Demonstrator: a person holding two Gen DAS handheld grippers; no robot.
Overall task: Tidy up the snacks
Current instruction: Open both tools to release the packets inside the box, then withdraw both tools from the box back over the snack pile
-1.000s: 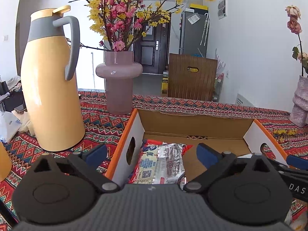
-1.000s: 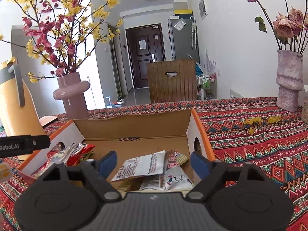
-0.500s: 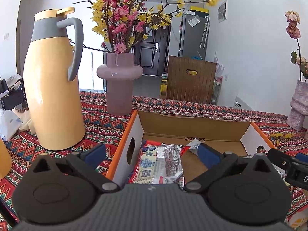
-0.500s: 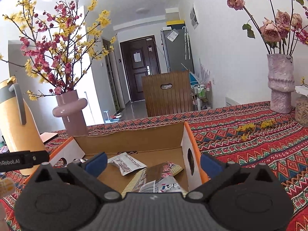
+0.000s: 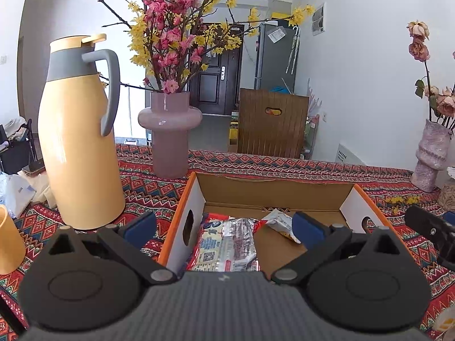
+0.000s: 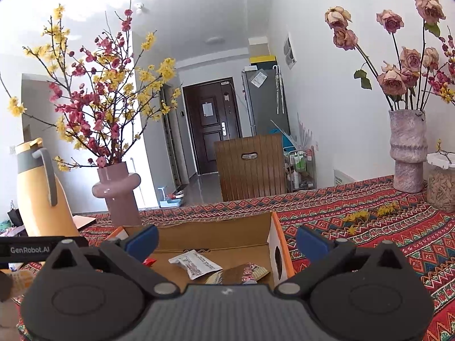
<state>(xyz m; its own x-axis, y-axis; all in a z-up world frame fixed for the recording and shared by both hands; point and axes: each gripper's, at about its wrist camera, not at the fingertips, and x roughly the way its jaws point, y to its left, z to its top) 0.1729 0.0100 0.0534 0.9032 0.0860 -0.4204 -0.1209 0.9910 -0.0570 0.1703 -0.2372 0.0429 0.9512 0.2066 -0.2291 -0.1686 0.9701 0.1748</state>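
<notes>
Closest to me, the right gripper (image 6: 226,240) stood with its blue pads spread as wide as they go and nothing between them; its jaws had just been opening. The left gripper (image 5: 224,227) was likewise released and empty, one pad outside the cardboard box (image 5: 196,199) and the other above its floor.

Just beyond them the snacks lay inside that box: a silver-and-red packet (image 5: 224,244) flat against the left wall, a small white packet (image 6: 194,264) loose near the middle, and a brown-and-yellow wrapper (image 6: 241,274) by the right wall. All three rested on the cardboard, touching neither tool.

I judged the step to be the release after a drop, with both tools coming clear of the box. The next move would call for finding another loose snack; none showed on the patterned tablecloth (image 6: 369,227), so whether any remained I could not tell.

Farther back stood the yellow thermos jug (image 5: 76,147) and the pink vase (image 5: 170,130) of blossom branches, near the box's left corner, worth avoiding.
</notes>
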